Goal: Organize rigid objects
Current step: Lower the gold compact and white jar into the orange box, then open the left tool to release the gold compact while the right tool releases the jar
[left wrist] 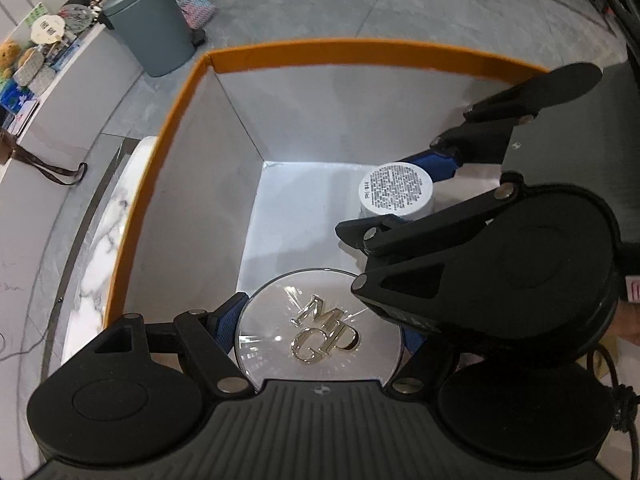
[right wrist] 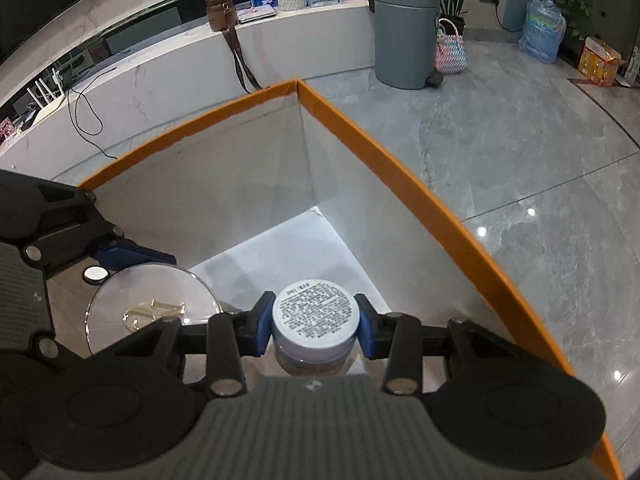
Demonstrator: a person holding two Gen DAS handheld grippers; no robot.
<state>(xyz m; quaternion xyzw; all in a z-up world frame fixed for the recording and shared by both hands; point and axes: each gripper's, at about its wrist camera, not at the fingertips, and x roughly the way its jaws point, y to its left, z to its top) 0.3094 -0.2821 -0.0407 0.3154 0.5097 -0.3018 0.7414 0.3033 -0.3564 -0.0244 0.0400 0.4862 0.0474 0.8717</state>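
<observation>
An orange-rimmed box with white inner walls fills both views. My left gripper is shut on a round clear compact with gold letters, held over the box's near side; it also shows in the right wrist view. My right gripper is shut on a small white jar, upside down with its printed base up, low inside the box. The jar and right gripper also show in the left wrist view, just beyond the compact.
The box stands on a white marble table. Around it lies grey tiled floor with a teal bin and a woven basket. A curved white counter carries a brown bag, baskets and cables.
</observation>
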